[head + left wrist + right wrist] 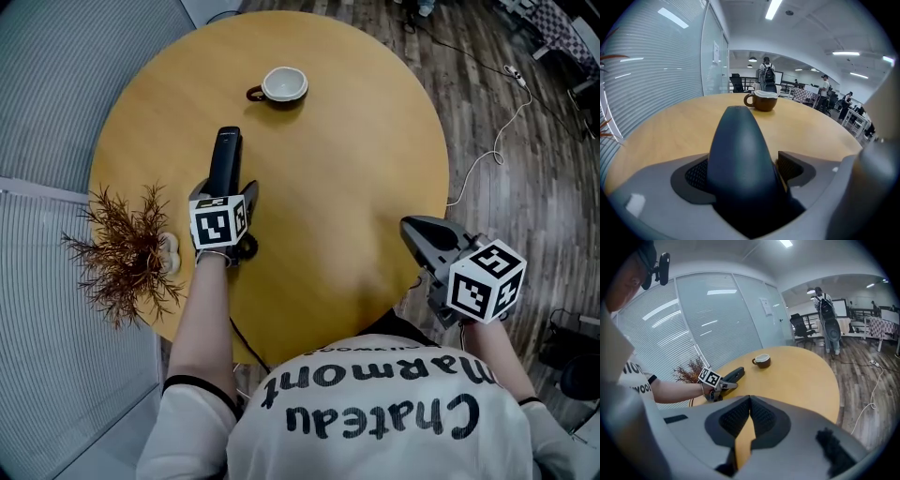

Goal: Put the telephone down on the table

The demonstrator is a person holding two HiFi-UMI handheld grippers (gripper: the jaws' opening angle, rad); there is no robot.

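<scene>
The black telephone handset (225, 159) lies flat on the round wooden table (356, 169), pointing toward the far edge. My left gripper (226, 190) straddles its near end with the jaws open. In the left gripper view the telephone (740, 159) fills the space between the pads, and a thin gap shows beside the right pad (792, 166). My right gripper (418, 231) hovers over the table's near right edge, shut and empty, its pads meeting at the tips (750, 401). The right gripper view shows the left gripper (723, 383) on the telephone (732, 374).
A brown cup with a white inside (283, 85) stands on the far side of the table. A dried reddish plant (122, 248) sits at the table's left edge, close to my left forearm. A white cable (497, 141) trails over the wood floor. People stand far off (766, 72).
</scene>
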